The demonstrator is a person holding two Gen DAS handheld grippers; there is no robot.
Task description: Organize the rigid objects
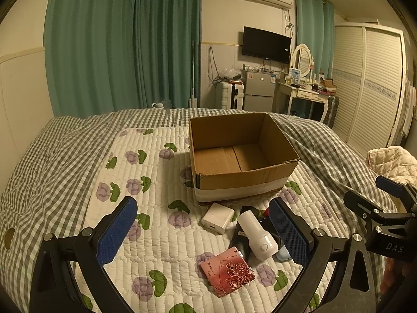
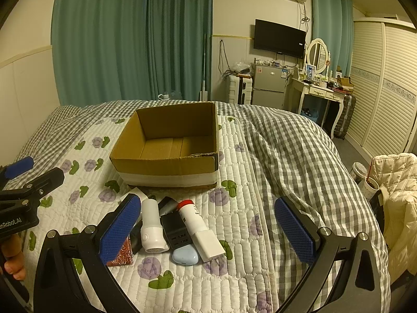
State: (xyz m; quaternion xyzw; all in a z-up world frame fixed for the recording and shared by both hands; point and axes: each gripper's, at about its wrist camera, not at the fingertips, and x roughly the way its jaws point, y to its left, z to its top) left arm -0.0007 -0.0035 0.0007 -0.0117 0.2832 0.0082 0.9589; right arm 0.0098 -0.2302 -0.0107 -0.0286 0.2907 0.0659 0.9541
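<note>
Surveying before any pickup, we find both left tongs (image 1: 203, 230) and right tongs (image 2: 208, 230) spread, ungrasping; the brown cardboard box (image 2: 166, 156) empty; next, close on the white cylindrical gadget (image 2: 152, 228).

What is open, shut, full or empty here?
cardboard box: open on top, empty.
left gripper: jaws open, holding nothing.
right gripper: jaws open, holding nothing.
red-capped tube: cap on, lying flat.
pink rose case: shut, lying flat.
curtains: drawn shut.
TV: off.
</note>
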